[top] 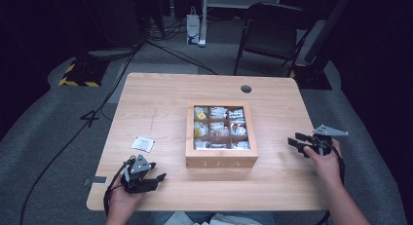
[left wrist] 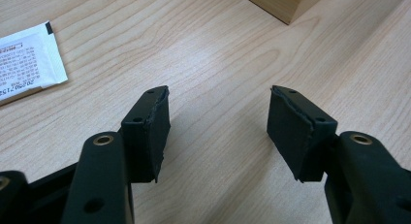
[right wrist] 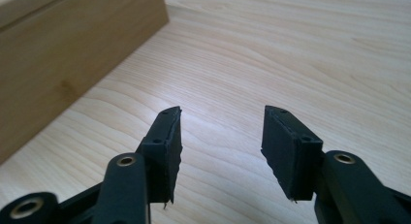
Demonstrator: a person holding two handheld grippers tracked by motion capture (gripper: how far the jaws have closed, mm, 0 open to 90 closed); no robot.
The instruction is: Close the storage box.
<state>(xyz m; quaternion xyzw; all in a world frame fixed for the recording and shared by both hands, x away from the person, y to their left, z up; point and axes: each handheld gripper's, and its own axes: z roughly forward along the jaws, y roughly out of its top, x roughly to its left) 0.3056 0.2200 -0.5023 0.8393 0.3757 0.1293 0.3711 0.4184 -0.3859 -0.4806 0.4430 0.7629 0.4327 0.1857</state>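
Resting low over the tabletop (top: 160,93), both grippers gape empty: left gripper (left wrist: 218,122) near a sachet (left wrist: 26,59), right gripper (right wrist: 220,136) beside the tea box (top: 221,161), seemingly closed.

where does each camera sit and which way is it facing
High view: above the person's side, looking forward and down on the light wooden table and square wooden tea box; both forearms, left tool, right tool.
Left gripper view: on the left tool, facing the white paper sachet and a box corner; jaws apart.
Right gripper view: on the right tool, facing the box's side; jaws apart.
Shared: both gripper views show the box and tabletop.
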